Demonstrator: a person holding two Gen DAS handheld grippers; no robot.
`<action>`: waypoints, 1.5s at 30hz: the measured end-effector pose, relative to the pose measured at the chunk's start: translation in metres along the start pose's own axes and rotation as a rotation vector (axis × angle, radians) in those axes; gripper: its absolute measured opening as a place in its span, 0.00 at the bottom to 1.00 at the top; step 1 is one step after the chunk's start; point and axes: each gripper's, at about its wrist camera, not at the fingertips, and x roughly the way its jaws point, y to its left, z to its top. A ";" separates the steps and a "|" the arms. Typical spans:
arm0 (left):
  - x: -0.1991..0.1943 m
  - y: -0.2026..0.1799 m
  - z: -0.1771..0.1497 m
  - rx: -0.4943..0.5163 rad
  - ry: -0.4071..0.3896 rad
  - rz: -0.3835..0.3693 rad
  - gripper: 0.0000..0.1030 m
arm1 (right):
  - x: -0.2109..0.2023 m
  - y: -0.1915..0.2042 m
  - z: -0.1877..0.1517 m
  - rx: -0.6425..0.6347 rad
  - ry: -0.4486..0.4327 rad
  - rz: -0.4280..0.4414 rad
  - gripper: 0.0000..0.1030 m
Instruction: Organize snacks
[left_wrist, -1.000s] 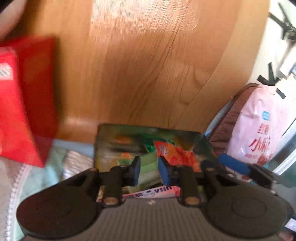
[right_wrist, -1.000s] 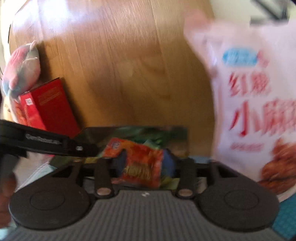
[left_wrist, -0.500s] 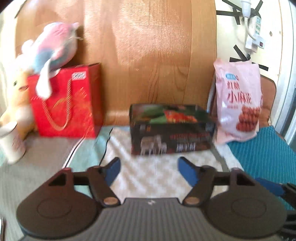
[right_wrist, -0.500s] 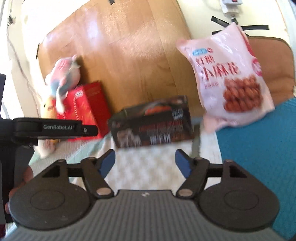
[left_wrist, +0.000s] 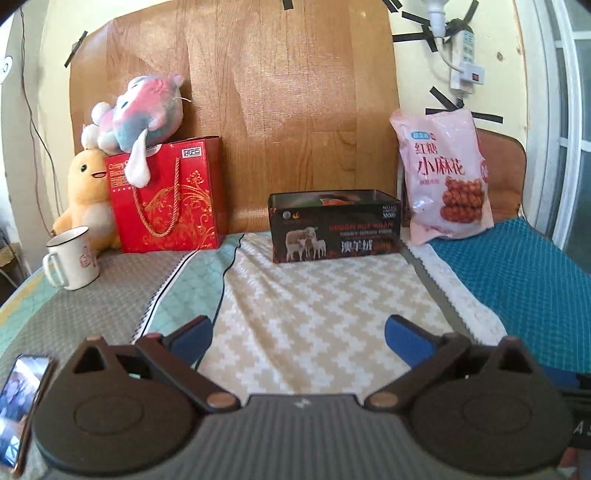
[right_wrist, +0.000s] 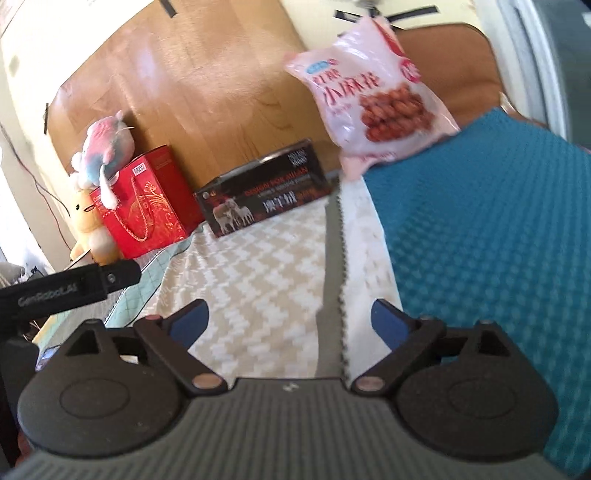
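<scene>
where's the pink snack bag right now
In the left wrist view the pink snack bag stands at the right rear of the bed, leaning upright just right of the dark box, beside the wooden headboard.

Left gripper (left_wrist: 297, 336) and right gripper (right_wrist: 290, 319) side by side, pointing slightly down, jaws opening wide, nothing between either pair.

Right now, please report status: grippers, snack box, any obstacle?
Left gripper and right gripper opening, nothing between them. Dark box holds snacks, stands against headboard. Nothing blocks it.
</scene>
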 end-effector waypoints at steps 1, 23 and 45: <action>-0.004 -0.001 -0.003 0.002 0.001 0.007 1.00 | -0.003 0.001 -0.004 -0.005 0.004 -0.001 0.96; -0.036 -0.009 -0.031 -0.013 0.012 0.079 1.00 | -0.036 0.026 -0.031 -0.106 0.017 0.023 1.00; -0.015 -0.004 -0.046 -0.054 0.134 0.068 1.00 | -0.034 0.020 -0.033 -0.068 0.031 -0.015 1.00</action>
